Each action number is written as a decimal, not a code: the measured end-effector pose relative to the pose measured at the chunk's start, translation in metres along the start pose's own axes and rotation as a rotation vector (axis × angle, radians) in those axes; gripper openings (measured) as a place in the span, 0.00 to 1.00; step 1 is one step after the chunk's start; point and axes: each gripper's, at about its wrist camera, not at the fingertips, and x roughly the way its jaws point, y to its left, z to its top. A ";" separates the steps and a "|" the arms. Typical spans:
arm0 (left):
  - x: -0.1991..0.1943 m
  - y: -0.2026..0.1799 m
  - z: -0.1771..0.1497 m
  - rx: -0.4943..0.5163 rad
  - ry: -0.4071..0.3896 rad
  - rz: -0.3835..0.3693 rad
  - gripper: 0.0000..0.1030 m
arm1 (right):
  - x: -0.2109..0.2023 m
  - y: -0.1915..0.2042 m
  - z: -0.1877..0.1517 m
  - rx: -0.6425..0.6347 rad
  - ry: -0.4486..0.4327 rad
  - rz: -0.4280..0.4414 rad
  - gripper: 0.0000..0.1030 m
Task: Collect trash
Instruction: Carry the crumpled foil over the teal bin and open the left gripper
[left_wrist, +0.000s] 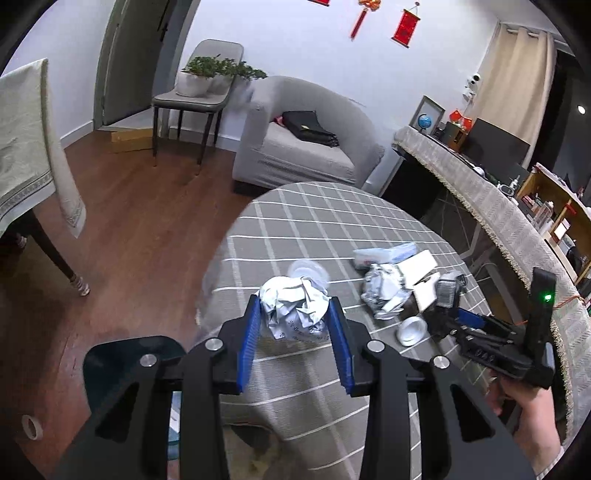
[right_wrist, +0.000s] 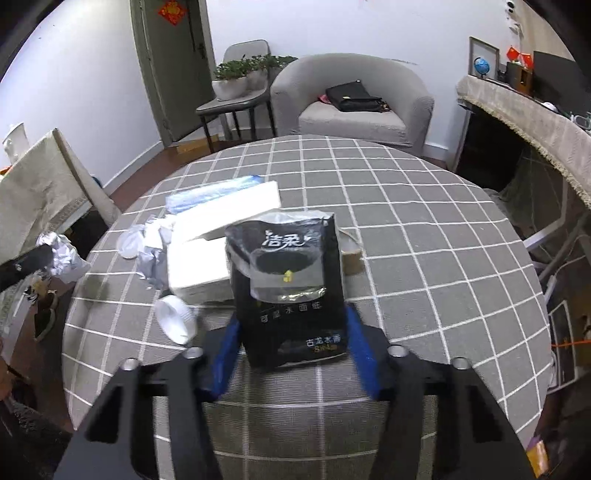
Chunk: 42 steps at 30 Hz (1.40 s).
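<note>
Armchair (right_wrist: 354, 107), grey, against white wall (right_wrist: 332, 29); black bag (right_wrist: 352, 96) on its seat. Left of armchair: grey chair (right_wrist: 236, 98) bearing potted plants (right_wrist: 240, 75), then dark door (right_wrist: 173, 66). Right of armchair: long cloth-covered sideboard (left_wrist: 480, 195) with globe (left_wrist: 425, 121), dark screen (left_wrist: 495, 147); beige curtain (left_wrist: 517, 74) behind. Red hangings (left_wrist: 404, 26) on wall above armchair. Wood floor (left_wrist: 140, 236) in front. Round checked-cloth table (right_wrist: 406, 221) nearest.

Crumpled paper ball (left_wrist: 295, 306), glossy black plastic tissue pack (right_wrist: 291, 291), checked cloth table (right_wrist: 424, 229).

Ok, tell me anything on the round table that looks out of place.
Trash litters the checked tablecloth: crumpled paper, a white box lying open, a white lid tipped on edge, and an opened black tissue pack.
</note>
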 end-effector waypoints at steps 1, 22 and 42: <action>-0.002 0.006 0.001 -0.009 0.001 0.007 0.38 | -0.001 0.000 0.001 0.001 -0.001 -0.002 0.50; -0.031 0.073 -0.008 -0.028 0.008 0.119 0.38 | -0.023 0.093 0.027 -0.105 -0.059 0.135 0.49; 0.002 0.168 -0.065 -0.096 0.210 0.270 0.38 | -0.009 0.215 0.028 -0.269 -0.023 0.331 0.49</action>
